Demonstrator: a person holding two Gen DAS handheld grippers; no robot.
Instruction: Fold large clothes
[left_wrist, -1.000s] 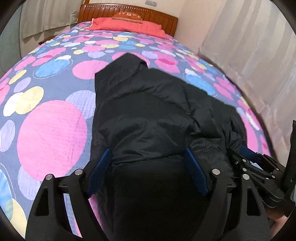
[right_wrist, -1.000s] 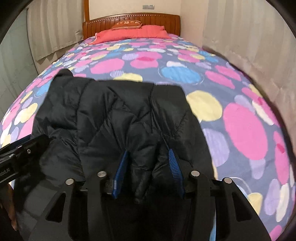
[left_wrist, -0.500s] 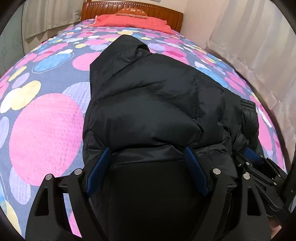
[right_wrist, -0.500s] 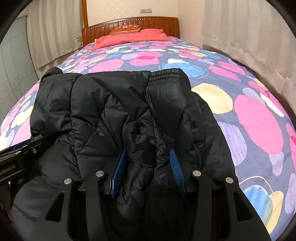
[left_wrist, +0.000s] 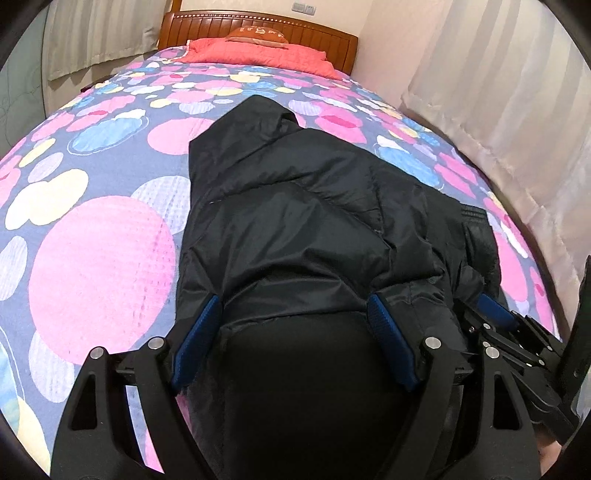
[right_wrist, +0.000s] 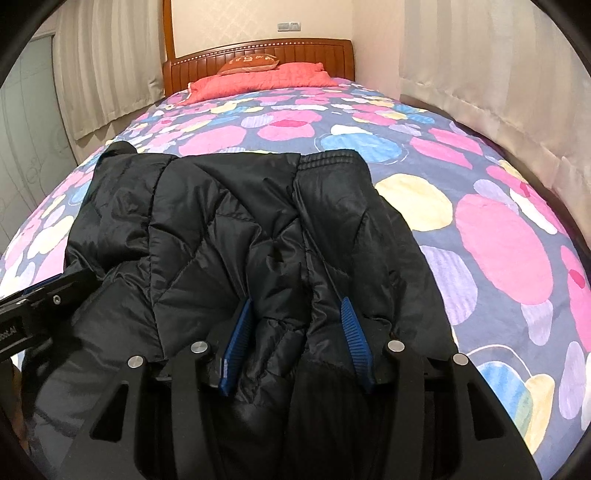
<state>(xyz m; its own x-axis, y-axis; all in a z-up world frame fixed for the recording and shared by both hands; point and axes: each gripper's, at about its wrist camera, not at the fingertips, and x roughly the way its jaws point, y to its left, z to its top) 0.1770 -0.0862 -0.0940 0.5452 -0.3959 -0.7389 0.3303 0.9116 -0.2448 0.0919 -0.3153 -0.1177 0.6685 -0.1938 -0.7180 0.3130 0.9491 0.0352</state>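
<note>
Clearly, both tongs are clamped on the black jacket, which lies spread on the bed, its near edge gathered up. The left tongs stand fairly wide, their blue pads pressed into a thick bunch of fabric that fills the gap between them. The right tongs grip a narrower fold of quilted cloth, pads biting in from both sides. In the left view the right tongs show at the lower right, just beside the left ones, touching the same hem. The hood end points toward the headboard; a ribbed cuff lies on the far edge of the jacket. A red pillow sits by the headboard, well apart from the jacket. Curtains hang along the right side
</note>
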